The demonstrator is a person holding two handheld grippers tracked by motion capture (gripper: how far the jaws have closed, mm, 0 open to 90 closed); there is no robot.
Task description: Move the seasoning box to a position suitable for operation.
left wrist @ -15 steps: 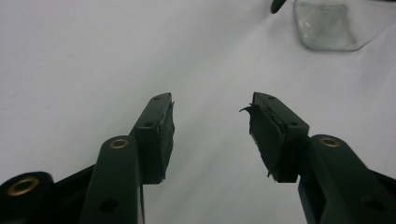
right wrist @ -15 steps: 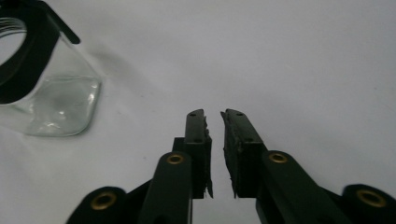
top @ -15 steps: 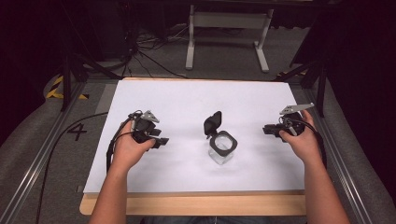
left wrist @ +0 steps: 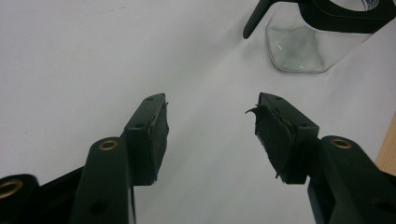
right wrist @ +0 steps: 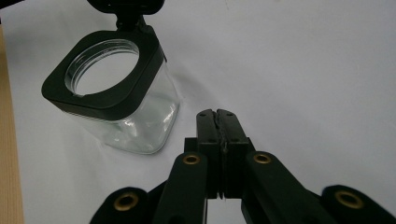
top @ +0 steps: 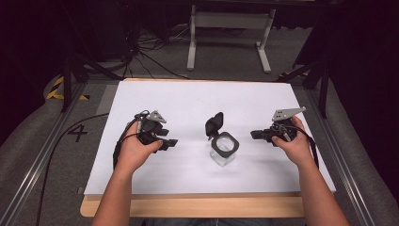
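Observation:
A clear square glass jar (top: 224, 149) with a black collar and a flipped-up black lid (top: 214, 124) stands upright in the middle of the white table. The jar (right wrist: 114, 95) looks empty, and its mouth is uncovered. My left gripper (top: 170, 142) rests to the jar's left, open, jaws pointing toward it with nothing between them; the jar's base (left wrist: 299, 46) shows beyond its fingertips. To the right of the jar, my right gripper (top: 254, 135) is shut on nothing, its tips (right wrist: 217, 114) a short way from the glass.
The white sheet (top: 202, 101) covers most of the table, with a wooden edge (top: 197, 206) at the front. A metal stand (top: 229, 28) and cables lie on the floor beyond the far edge. Rails run along both sides.

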